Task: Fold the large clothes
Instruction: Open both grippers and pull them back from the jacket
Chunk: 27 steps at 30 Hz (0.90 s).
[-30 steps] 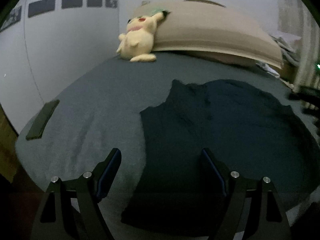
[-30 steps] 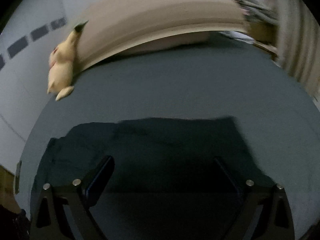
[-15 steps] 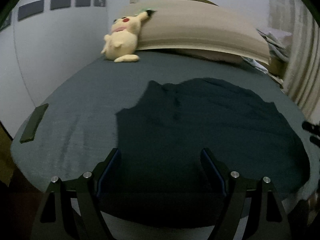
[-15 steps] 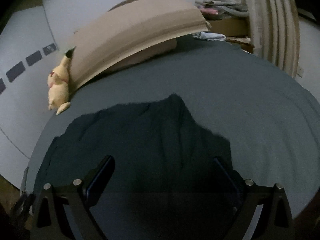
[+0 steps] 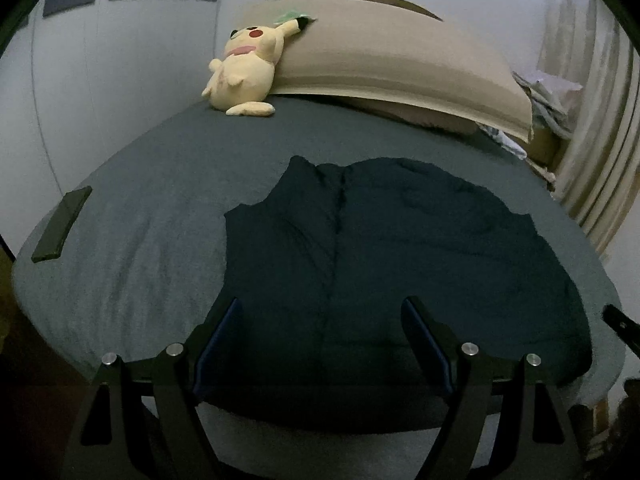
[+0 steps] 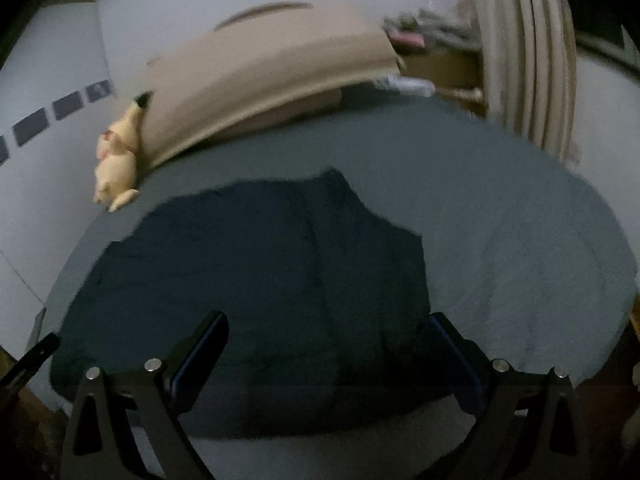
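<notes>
A dark navy garment [image 5: 380,264] lies spread flat on the grey bed [image 5: 160,184]; the right wrist view shows the same garment [image 6: 260,280] from its other side. My left gripper [image 5: 324,320] hovers over the garment's near edge, jaws wide, nothing between them. My right gripper [image 6: 326,334] stands open above the garment's near right part, also holding nothing. A tip of the right gripper shows at the right edge of the left wrist view, and a tip of the left gripper at the lower left of the right wrist view.
A yellow plush toy [image 5: 244,72] leans on a beige pillow [image 5: 400,60] at the head of the bed. A dark flat phone-like slab [image 5: 62,224] lies at the bed's left edge. Curtains [image 6: 520,52] and a cluttered box [image 6: 436,64] stand beyond the far right corner.
The right gripper has swung rightward, so the garment now sits left of centre in its view. The left gripper has shifted so the garment lies between its fingers, and has risen a little. Both stay open.
</notes>
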Motion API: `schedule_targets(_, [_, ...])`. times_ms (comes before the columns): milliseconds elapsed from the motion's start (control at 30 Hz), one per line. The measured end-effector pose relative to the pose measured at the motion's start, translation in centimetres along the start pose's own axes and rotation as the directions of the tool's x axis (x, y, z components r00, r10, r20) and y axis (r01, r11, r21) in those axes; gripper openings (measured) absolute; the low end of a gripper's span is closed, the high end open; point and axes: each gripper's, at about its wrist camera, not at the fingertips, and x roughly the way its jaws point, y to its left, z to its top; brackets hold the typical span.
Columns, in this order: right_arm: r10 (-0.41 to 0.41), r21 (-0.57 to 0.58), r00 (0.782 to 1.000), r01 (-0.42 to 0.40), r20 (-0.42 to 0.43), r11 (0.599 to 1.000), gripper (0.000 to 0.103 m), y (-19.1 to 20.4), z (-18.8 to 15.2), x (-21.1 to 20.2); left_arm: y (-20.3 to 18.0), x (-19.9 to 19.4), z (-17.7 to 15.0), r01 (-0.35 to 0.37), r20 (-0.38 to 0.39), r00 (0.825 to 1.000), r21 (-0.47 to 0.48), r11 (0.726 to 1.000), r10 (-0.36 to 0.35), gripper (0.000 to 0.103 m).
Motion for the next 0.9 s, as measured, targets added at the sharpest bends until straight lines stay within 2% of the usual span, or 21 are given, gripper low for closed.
schedule_targets(100, [0.016,-0.018,0.998,-0.015,0.059,1.000,0.103,1.1,-0.8,-3.6,0.1,-1.0,0.1,0.009,0.011,1.000,-0.006,1.000,-0.009,0.082])
schedule_targets(200, [0.040,-0.041,0.997,-0.037,0.068,0.998,0.103,2.7,-1.2,-5.5,0.1,-2.4,0.2,0.007,0.004,1.000,-0.021,1.000,-0.007,0.082])
schedule_targets(333, [0.047,-0.111,0.995,-0.036,0.091,0.993,0.103,5.1,-1.8,-7.5,-0.7,-4.3,0.1,0.002,0.007,1.000,0.015,1.000,-0.002,0.082])
schedule_targets(500, [0.044,-0.157,0.998,-0.038,0.036,0.987,0.103,6.3,-3.1,-6.3,-2.0,-6.6,0.0,-0.023,0.051,0.999,0.063,0.998,0.019,0.082])
schedule_targets(767, [0.069,-0.177,0.997,-0.063,0.030,0.982,0.103,6.9,-3.8,-6.9,-3.5,-8.7,0.3,-0.018,0.100,0.995,0.090,0.996,0.009,0.083])
schedule_targets(800, [0.071,-0.179,0.997,-0.064,0.033,0.982,0.103,7.0,-3.8,-7.0,-3.6,-8.8,0.3,-0.014,0.108,0.994,0.094,0.995,0.003,0.084])
schedule_targets(900, [0.060,-0.187,0.998,-0.053,0.033,0.981,0.103,6.9,-3.8,-7.0,-3.8,-8.9,0.3,-0.015,0.114,0.994,0.103,0.995,0.003,0.096])
